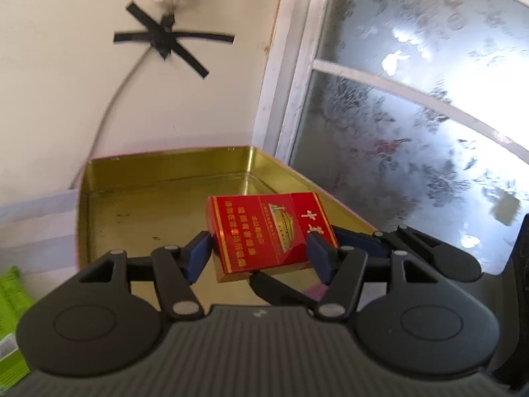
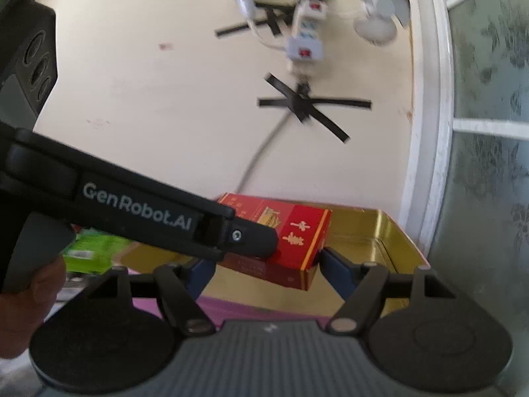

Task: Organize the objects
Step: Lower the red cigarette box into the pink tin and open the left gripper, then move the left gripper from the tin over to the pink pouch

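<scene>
A red cigarette pack [image 1: 264, 233] with gold print hangs over an open gold tin [image 1: 148, 205]. My left gripper [image 1: 261, 254] is shut on the pack, blue pads on both its sides. In the right wrist view the same pack [image 2: 297, 238] sits between my right gripper's [image 2: 264, 271] blue pads; the right pad touches its corner, and the left gripper's black body [image 2: 148, 211] crosses in front and hides the left side. The gold tin [image 2: 370, 238] lies beneath.
A green box [image 1: 13, 317] lies at the left, also seen in the right wrist view [image 2: 92, 251]. A cream wall with black tape crosses [image 1: 168, 39], a cable and a power strip [image 2: 305, 29] stands behind. A frosted window [image 1: 413, 115] is at the right.
</scene>
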A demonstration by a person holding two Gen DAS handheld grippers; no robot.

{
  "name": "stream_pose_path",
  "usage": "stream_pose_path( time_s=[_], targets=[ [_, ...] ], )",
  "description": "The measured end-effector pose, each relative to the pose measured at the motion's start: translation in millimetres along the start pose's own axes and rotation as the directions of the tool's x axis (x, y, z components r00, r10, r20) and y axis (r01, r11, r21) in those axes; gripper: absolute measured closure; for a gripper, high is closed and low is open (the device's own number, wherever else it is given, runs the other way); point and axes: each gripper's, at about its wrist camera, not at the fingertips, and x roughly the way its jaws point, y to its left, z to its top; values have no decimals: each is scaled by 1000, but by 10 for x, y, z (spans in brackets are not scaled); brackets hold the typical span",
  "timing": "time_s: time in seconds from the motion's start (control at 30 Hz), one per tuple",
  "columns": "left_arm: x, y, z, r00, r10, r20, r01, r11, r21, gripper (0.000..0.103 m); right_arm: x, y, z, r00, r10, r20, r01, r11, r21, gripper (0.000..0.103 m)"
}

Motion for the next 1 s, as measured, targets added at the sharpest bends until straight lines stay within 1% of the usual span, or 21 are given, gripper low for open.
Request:
stream_pose_path(
  time_s=[0.07,0.1,0.13,0.2,0.23,0.27,0.33,0.47,0.53,0.57,0.67,0.7,0.73,0.77,0.83,0.93,1.0],
  targets=[
    [130,40,-29,1000,15,-16,-15,1000,-5,38,90,-82,-55,1000,-8,-27,8,1000,-5,31],
    [191,43,-37,999,25,-25,-25,1000,-6,38,206,-117,-98,999,-6,-45,6,1000,1,30],
    [236,54,-49,999,28,-33,-28,1000,-11,38,229,-136,-131,999,-5,-45,5,1000,15,28],
    [319,80,-86,997,26,-71,-28,999,-29,37,265,-170,-183,999,-5,-37,6,999,37,21],
    [403,-15,-55,996,36,-77,-38,999,-31,37,308,-166,-199,999,-10,-30,12,999,43,19],
    [396,-9,-80,996,50,-78,-52,998,-30,37,297,-156,-220,1000,-17,-21,18,999,42,16],
    [337,-17,-97,996,72,-59,-74,997,-23,37,249,-137,-262,1000,-18,-12,18,999,37,16],
    [11,-30,-126,993,110,31,-109,994,-27,37,253,-113,-291,1000,-15,22,14,998,58,16],
    [-106,-22,-124,987,137,78,-135,990,-29,33,202,-95,-292,998,-12,62,7,997,75,16],
    [-277,-10,-171,980,159,118,-156,987,-28,29,153,-76,-290,997,-8,79,2,997,79,14],
    [-646,20,-301,956,231,179,-234,972,0,29,-47,8,-331,990,-12,138,-1,995,99,5],
    [-755,44,-345,951,241,191,-247,969,5,29,-101,58,-373,989,-6,149,-8,995,95,5],
    [-835,68,-387,948,251,196,-258,966,10,29,-146,122,-401,989,-2,150,-12,996,90,4],
    [-961,100,-475,943,269,196,-278,960,17,29,-176,179,-423,989,6,148,-19,996,89,0],
    [-1106,154,-635,938,297,176,-307,951,29,29,-243,311,-469,991,46,129,-59,993,102,0],
    [-1233,299,-886,937,333,107,-339,940,35,29,-267,511,-509,988,134,78,-143,981,129,0],
    [-1318,398,-1071,927,370,62,-372,927,39,29,-246,697,-502,985,170,34,-173,981,94,0]
  ],
)
